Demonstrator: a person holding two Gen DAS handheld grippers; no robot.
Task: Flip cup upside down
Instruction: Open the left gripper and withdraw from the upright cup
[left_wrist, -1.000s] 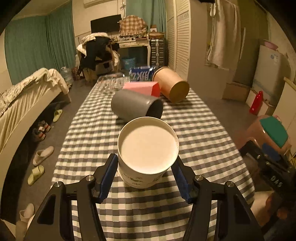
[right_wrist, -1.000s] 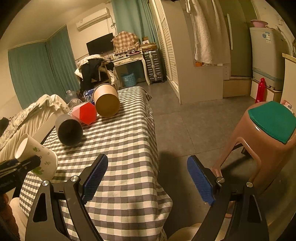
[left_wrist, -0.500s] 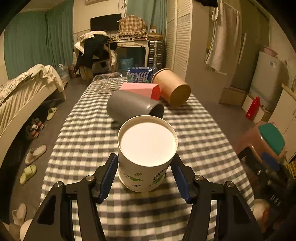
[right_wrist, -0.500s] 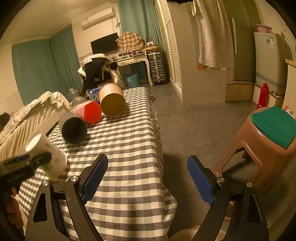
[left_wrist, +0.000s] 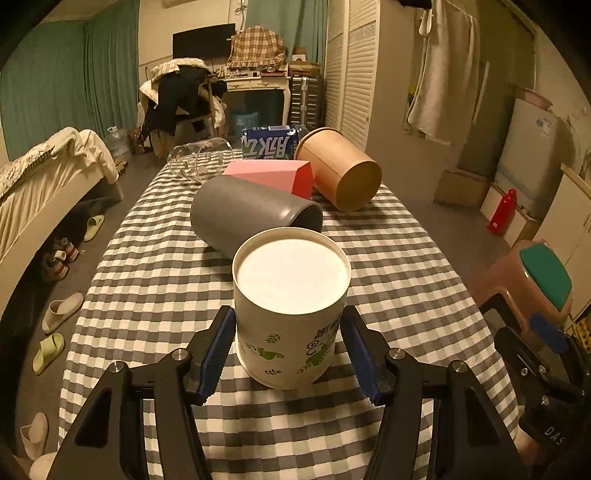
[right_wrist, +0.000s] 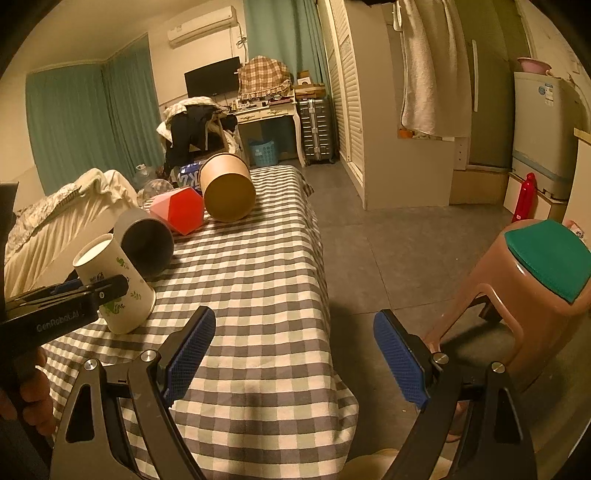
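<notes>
Checked tablecloth (left_wrist: 155, 280), bedroom behind. Paper cup (left_wrist: 290, 310) is seen base-up, axis near vertical, at 12 o'clock between the left gripper (left_wrist: 290, 349) pads, apparently clasped. Right gripper (right_wrist: 295, 354) is spread, empty, well apart.

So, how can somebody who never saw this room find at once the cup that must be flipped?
Look at the long table with the checked cloth. At its near end, between the fingers of the left gripper, stands the white paper cup. It alone stands with green leaf prints; the grey cup and brown tub behind lie sideways.
</notes>
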